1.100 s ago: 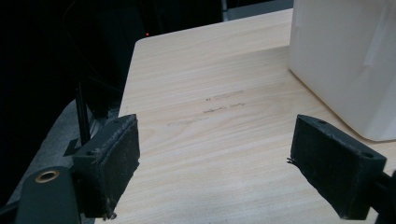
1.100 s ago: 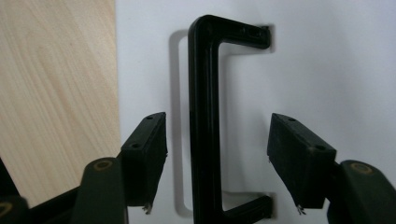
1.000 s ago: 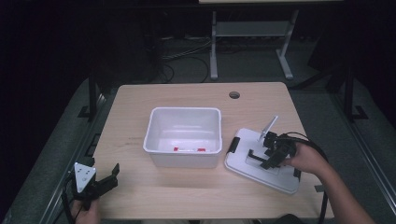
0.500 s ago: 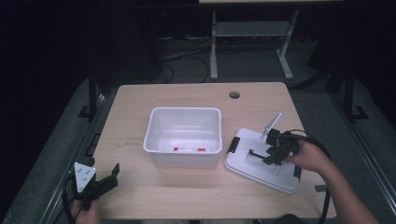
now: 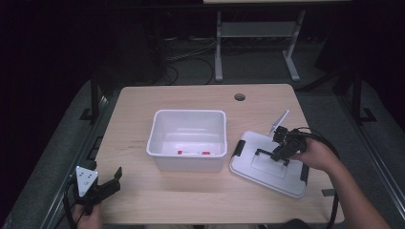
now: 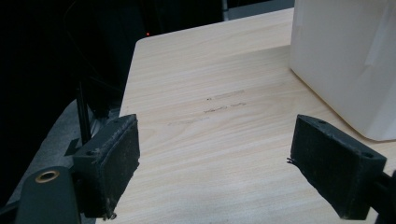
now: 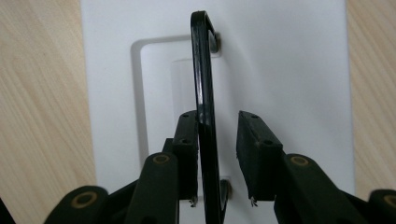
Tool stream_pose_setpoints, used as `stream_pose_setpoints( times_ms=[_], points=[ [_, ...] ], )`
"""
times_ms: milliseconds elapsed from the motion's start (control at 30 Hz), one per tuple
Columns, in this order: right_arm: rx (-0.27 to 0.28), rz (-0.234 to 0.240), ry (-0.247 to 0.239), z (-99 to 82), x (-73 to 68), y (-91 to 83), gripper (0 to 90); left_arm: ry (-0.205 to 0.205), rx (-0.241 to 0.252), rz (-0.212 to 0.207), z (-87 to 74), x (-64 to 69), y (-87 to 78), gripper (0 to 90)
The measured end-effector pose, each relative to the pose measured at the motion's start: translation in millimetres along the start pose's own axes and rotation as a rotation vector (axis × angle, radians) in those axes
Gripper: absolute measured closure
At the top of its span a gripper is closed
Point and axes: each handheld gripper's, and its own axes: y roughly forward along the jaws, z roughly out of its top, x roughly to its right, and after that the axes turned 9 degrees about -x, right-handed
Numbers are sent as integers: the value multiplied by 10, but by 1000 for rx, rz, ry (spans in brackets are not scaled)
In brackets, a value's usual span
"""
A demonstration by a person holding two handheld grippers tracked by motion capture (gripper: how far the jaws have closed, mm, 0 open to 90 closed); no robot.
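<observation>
Over the white lid (image 7: 289,70), right gripper (image 7: 217,140) closing around its raised black handle (image 7: 203,70), one pad touching, left gripper (image 6: 215,154) open.

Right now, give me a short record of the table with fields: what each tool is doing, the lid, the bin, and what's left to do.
right tool: jaws have just been closing around the lid's raised black handle; left pad touches it, right pad stands apart
left tool: open, nothing between the jaws, over bare table near the front left corner
lid: white, lies flat on the table to the right of the bin
bin: white, open-topped, small red items on its floor
left to do: probably finish the grip on the handle, then lift the lid
</observation>
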Motion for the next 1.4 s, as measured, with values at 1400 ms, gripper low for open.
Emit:
stream_pose_setpoints(
  times_ms=[1400],
  points=[
    [-18,31,-41,80,72,3,842,-6,0,6,-2,-10,1,150]
  ],
)
